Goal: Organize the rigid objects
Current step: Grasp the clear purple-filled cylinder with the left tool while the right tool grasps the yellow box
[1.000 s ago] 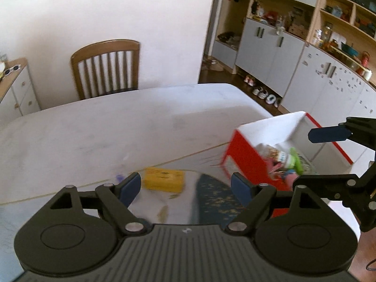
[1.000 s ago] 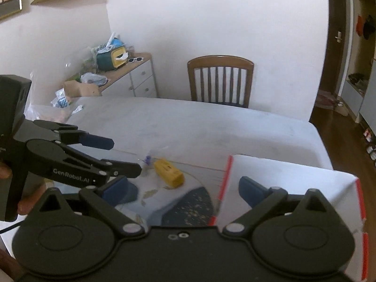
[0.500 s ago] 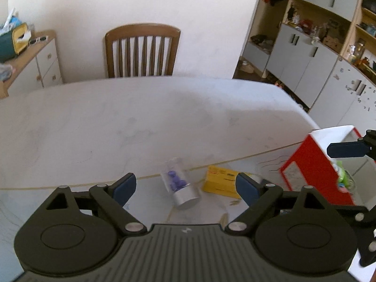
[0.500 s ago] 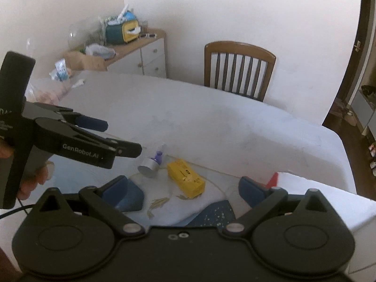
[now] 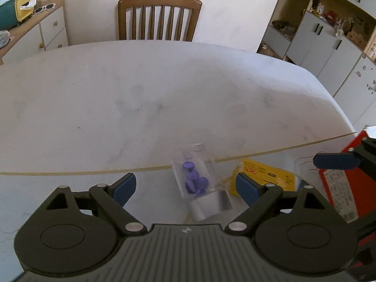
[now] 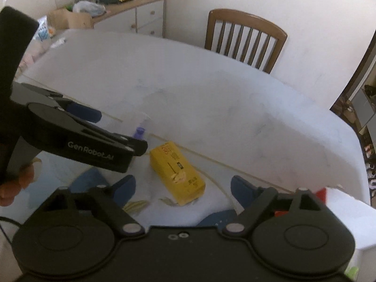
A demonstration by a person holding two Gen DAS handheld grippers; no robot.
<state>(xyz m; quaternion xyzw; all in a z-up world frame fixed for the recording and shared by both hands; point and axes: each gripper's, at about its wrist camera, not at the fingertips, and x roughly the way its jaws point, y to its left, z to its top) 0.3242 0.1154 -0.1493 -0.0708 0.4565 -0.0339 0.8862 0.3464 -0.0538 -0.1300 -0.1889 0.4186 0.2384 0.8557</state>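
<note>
A clear plastic tube of purple pins (image 5: 197,181) with a grey cap lies on the white table, between the open fingers of my left gripper (image 5: 185,186). A yellow box (image 5: 265,176) lies just right of it. In the right wrist view the yellow box (image 6: 176,172) lies between the open fingers of my right gripper (image 6: 182,189), and the tube (image 6: 141,130) is partly hidden behind the left gripper (image 6: 94,127). Both grippers are empty. The red-and-white box (image 5: 340,183) stands at the right.
A wooden chair (image 5: 158,16) stands at the table's far side. A sideboard (image 6: 131,16) with clutter is at the back left, white cabinets (image 5: 329,42) at the right. A patterned mat (image 6: 218,217) lies under the objects near the front edge.
Both grippers swung left, away from the red box. The tube has come between the left fingers and the yellow box between the right fingers. Both stayed open.
</note>
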